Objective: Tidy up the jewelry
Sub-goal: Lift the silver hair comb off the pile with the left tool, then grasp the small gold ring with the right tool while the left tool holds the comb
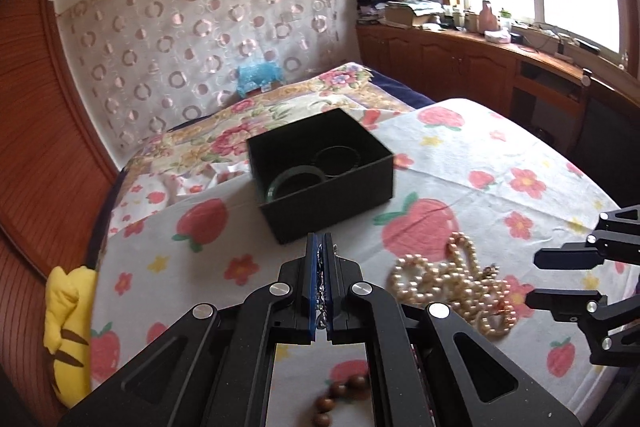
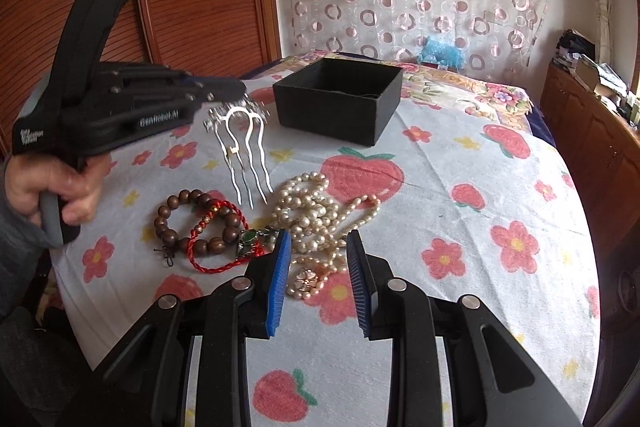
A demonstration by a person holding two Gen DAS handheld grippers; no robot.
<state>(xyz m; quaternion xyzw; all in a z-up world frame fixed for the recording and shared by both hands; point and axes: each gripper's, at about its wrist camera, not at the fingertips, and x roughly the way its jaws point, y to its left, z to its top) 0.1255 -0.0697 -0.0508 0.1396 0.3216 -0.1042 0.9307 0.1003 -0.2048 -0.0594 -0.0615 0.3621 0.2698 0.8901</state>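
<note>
1. Nearest me, the right gripper point(image 2: 318, 283) hovers low over the near end of the pearl necklace point(image 2: 320, 211), jaws wide and holding nothing. The pearls lie in a loose heap on the flowered sheet point(image 2: 460, 163) that covers the bed. If those jaws pinch only one loop, I'd expect the rest to trail, snag the red cord bracelet point(image 2: 218, 239) lying just to its left, or slide free on the way up.

2. Left of the pearls sits the wooden bead bracelet point(image 2: 192, 223), touching the red cord. Neither is gripped, but a dragged strand could pull them along.

3. Further back on the left, the left gripper point(image 1: 319, 287) has its jaws nearly closed on the ornate head of a silver hair comb point(image 2: 246, 155). The comb's long axis runs roughly near to far, head up at the jaws and prongs hanging down toward me, above the sheet. It is pinched only at that decorated top, so I judge it could swing or twist loose. The prongs might also catch the near wall of the box if it isn't lifted high enough.

4. Farthest is the black box point(image 1: 320, 179), open-topped, with a green bangle point(image 1: 296, 183) and a dark bangle point(image 1: 336, 159) already inside. A comb dropped in could knock against them.
</note>
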